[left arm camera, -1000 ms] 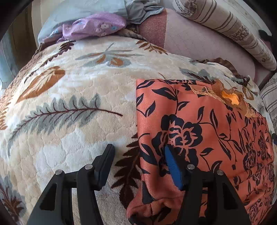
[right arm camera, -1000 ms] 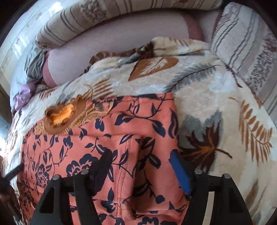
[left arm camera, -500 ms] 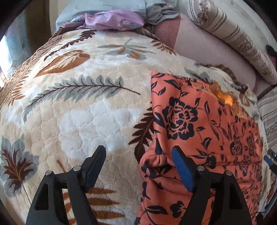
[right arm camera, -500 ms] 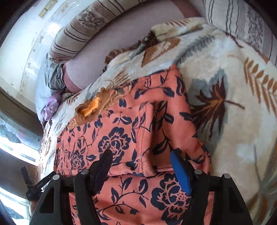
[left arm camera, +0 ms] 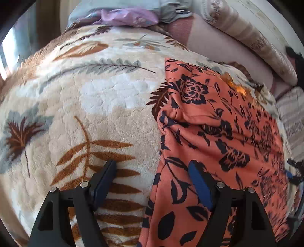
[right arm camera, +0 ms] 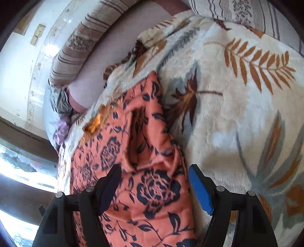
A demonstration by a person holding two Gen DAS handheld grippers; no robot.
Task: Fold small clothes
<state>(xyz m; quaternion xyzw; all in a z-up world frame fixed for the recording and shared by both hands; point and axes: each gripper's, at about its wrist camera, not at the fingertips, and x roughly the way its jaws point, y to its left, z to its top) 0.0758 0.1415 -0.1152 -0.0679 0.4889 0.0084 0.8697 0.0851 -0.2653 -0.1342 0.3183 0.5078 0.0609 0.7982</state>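
Observation:
An orange garment with dark blue flowers lies spread on a cream leaf-print blanket. Its near part is folded, with a bunched crease at its left edge. My left gripper is open, straddling the garment's left edge, its right finger over the cloth and its left over the blanket. In the right wrist view the garment runs up the middle left. My right gripper is open over the garment's right edge, holding nothing. An orange patch shows at the garment's far end.
A purple cloth and grey clothes lie at the far end of the blanket. Striped bolsters and a pink cushion line the back. A striped pillow lies at the far right.
Both grippers have pulled back toward me along the garment and stayed open. The right wrist view has tilted, so the garment now runs diagonally.

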